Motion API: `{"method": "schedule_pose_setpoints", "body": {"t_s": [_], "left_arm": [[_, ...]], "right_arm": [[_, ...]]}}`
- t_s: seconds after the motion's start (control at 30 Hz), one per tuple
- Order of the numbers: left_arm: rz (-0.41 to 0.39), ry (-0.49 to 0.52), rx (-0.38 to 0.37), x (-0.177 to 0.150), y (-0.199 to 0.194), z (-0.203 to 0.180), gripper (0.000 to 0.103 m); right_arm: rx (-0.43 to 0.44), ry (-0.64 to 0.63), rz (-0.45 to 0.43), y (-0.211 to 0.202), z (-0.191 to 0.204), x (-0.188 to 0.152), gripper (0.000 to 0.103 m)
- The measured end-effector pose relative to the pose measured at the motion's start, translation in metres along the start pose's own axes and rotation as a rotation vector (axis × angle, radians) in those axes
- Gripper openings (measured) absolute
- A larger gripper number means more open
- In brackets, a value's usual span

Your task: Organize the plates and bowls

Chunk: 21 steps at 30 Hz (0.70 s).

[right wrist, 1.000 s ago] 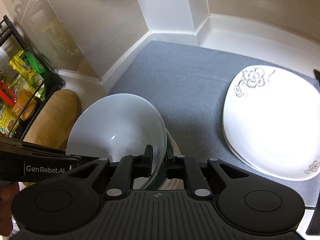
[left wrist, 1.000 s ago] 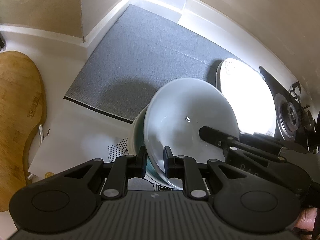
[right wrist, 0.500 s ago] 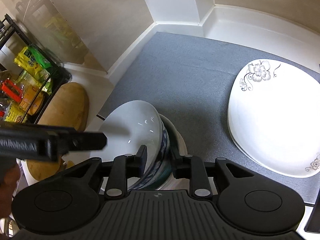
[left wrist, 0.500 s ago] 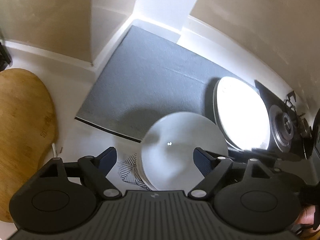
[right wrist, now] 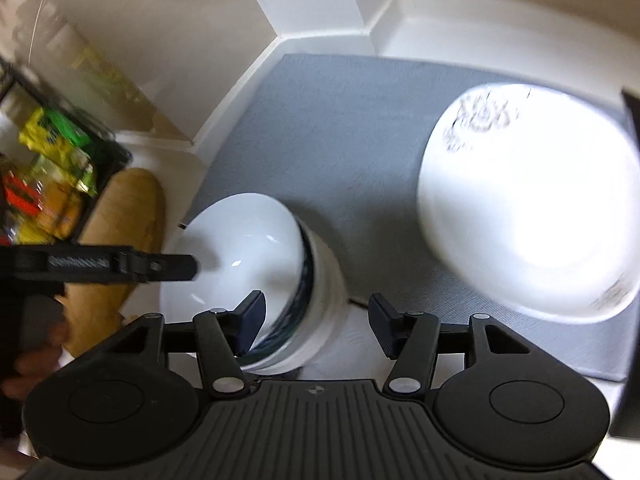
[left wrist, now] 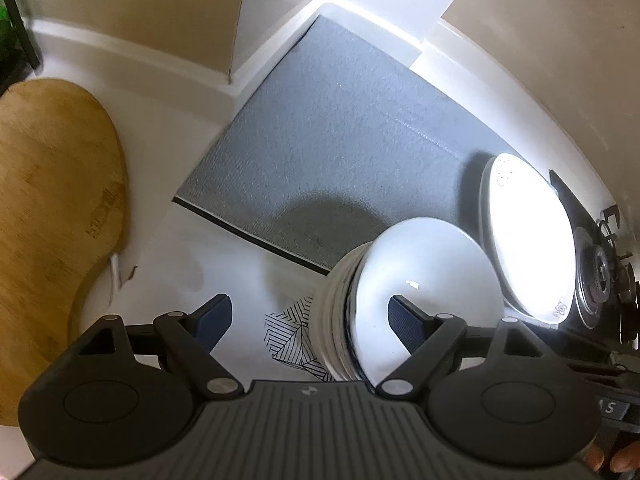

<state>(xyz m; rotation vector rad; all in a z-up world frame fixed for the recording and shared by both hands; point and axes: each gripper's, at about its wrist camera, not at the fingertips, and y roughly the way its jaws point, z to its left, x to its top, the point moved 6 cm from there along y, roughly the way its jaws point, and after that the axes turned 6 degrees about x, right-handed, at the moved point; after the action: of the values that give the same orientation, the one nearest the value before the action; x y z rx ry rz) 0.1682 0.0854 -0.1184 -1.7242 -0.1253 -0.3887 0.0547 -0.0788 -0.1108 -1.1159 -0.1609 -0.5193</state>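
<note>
A white bowl [left wrist: 432, 276] [right wrist: 240, 256] rests on top of a stack of bowls [left wrist: 340, 320] [right wrist: 324, 300] at the near edge of the grey mat [left wrist: 340, 152] [right wrist: 340, 128]. My left gripper [left wrist: 308, 320] is open wide, with the stack's left side between its fingers and no pad touching. One of its fingers [right wrist: 172, 267] reaches over the bowl in the right wrist view. My right gripper [right wrist: 316, 322] has its jaws opening; the stack's rim stands between them, untouched. A white flowered plate [left wrist: 528, 240] [right wrist: 528, 200] lies on the mat to the right.
A wooden board [left wrist: 52, 200] [right wrist: 120, 240] lies on the left. A line-patterned sheet [left wrist: 292, 336] shows under the stack. A stove burner [left wrist: 600, 272] is at far right, a rack of packets [right wrist: 52, 168] at far left. A hand [right wrist: 36, 360] holds the left gripper.
Both grippers were shut on the white bowl's rim; both have let go and it now sits on the stack. The left jaws spread wide, and the right jaws are spreading.
</note>
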Motion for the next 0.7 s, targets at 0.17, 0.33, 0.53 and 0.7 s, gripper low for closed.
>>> {"method": "schedule_pose_setpoints", "body": {"t_s": [0.17,0.33,0.53,0.7], "left_arm": [[0.010,-0.007,0.005,0.000,0.012,0.002,0.089],[0.020,0.016,0.016,-0.003,0.019,-0.003,0.090],[-0.004,0.060,0.024,-0.005,0.022,-0.007,0.103],[0.017,0.058,0.016,-0.002,0.030,-0.005,0.103]], "right_arm": [[0.003,0.037,0.004,0.010,-0.004,-0.002,0.066],[-0.002,0.065,0.020,0.018,-0.008,-0.004,0.066],[-0.002,0.064,0.030,0.023,-0.007,-0.003,0.067],[0.004,0.075,0.050,0.029,-0.008,-0.005,0.068]]}}
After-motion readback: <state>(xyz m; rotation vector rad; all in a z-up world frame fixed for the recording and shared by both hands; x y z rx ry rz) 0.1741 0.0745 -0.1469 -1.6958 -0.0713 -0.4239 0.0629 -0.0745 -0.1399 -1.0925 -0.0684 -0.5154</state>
